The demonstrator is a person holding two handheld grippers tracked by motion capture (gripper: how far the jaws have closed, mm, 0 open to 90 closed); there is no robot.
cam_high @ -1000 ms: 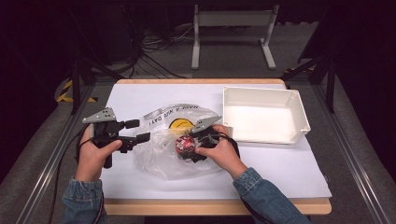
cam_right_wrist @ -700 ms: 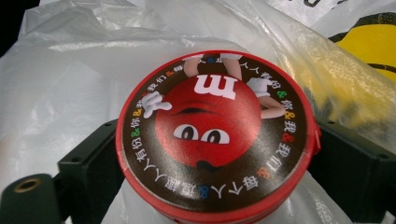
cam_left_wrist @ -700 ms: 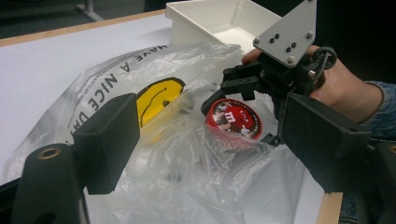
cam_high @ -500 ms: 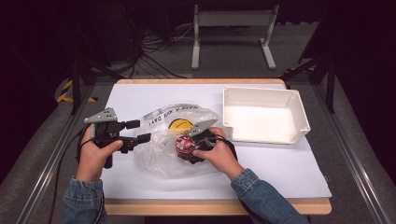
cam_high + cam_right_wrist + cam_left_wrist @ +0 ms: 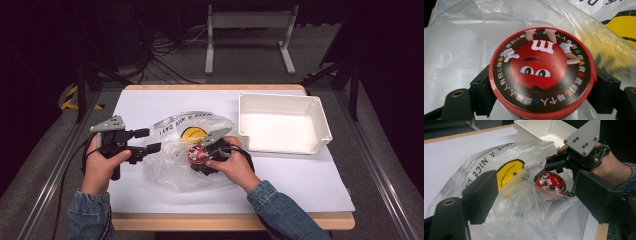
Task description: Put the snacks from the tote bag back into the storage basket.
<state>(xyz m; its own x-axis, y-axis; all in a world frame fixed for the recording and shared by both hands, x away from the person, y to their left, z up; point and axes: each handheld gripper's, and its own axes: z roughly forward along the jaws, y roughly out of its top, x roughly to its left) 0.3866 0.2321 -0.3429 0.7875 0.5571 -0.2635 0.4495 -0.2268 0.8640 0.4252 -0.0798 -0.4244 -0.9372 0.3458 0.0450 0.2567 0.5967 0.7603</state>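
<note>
Round red candy tin (image 5: 543, 75) sits between the right gripper (image 5: 541, 100) jaws, one black pad against each side of its rim, on top of the crinkled clear plastic bag (image 5: 175, 165) in the middle of the white-covered table (image 5: 300, 185) — the jaws have just been closing in and now pinch the tin across its width. Tin looks like a stiff, shallow disc with a glossy printed lid, probably light; smooth curved wall means it could slip or pivot if the pads sit off-centre, so a grip straight across the widest part is the safe one, as here. Bag is thin, soft and slippery film — it will drag or bunch up rather than stay put. Left gripper (image 5: 145, 142) hovers at the bag's left edge, jaws spread, nothing between them in its own view. White bin (image 5: 285, 122) stands to the right, apart from the bag.
</note>
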